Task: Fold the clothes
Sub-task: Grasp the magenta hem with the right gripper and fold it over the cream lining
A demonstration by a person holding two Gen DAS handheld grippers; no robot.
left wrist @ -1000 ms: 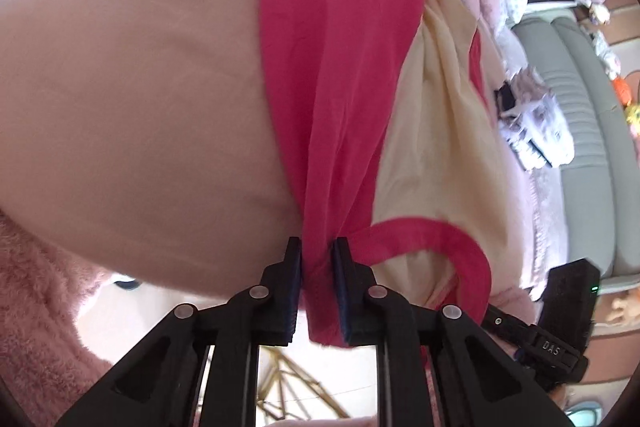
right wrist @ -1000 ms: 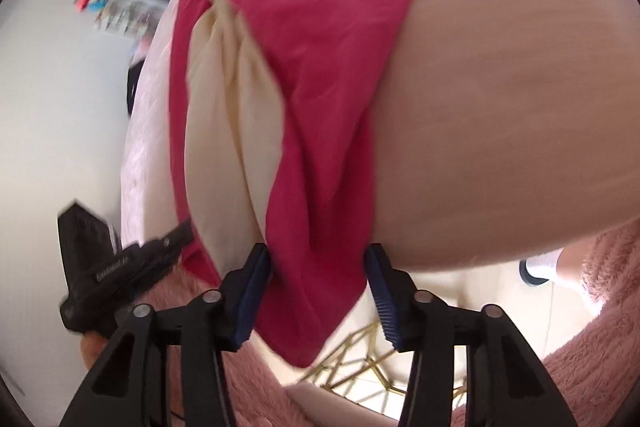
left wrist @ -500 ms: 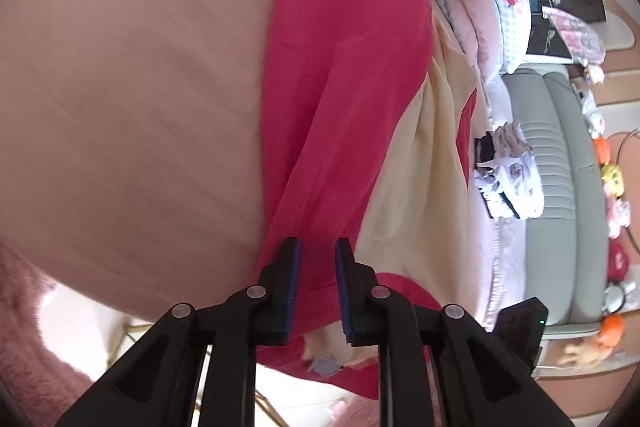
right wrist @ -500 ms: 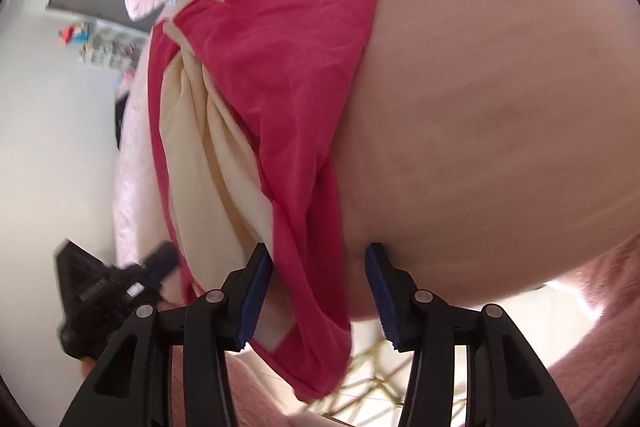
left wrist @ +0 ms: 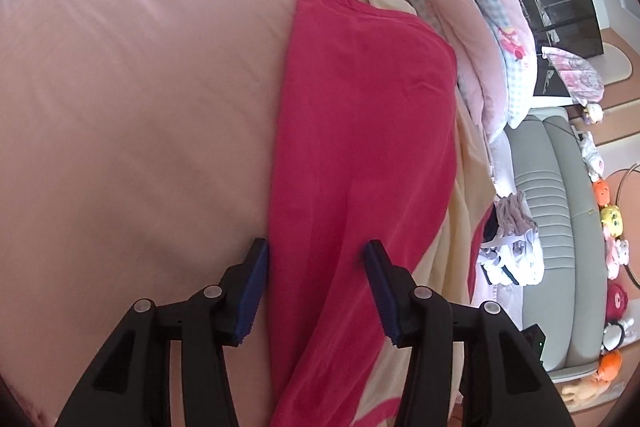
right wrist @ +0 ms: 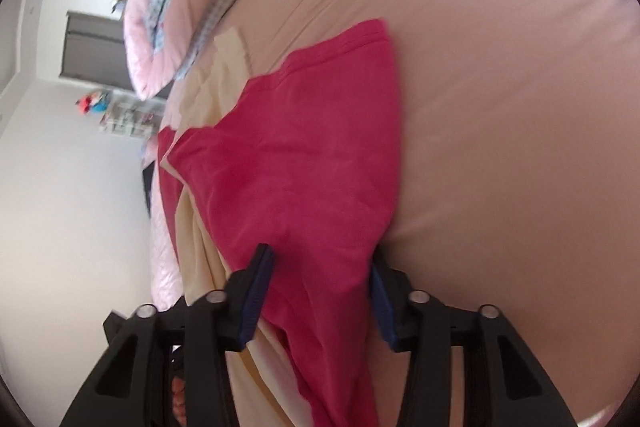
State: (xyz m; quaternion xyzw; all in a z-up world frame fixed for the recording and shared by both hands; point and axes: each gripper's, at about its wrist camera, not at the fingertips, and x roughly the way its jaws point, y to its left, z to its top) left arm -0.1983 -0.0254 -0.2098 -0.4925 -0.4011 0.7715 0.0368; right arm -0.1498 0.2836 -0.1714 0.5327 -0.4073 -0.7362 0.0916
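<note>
left wrist: left hand-held gripper [left wrist: 316,281] opening, pads clear of red garment [left wrist: 360,147] lying between them on pink bed [left wrist: 140,107] | right wrist: right hand-held gripper [right wrist: 322,301] closing, red garment [right wrist: 312,179] between jaws, not yet pinched

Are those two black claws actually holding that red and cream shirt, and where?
The left gripper is opening, astride the shirt's red fold without pinching it. The right gripper is closing around a bunched red edge; a firm grip cannot be told.
</note>
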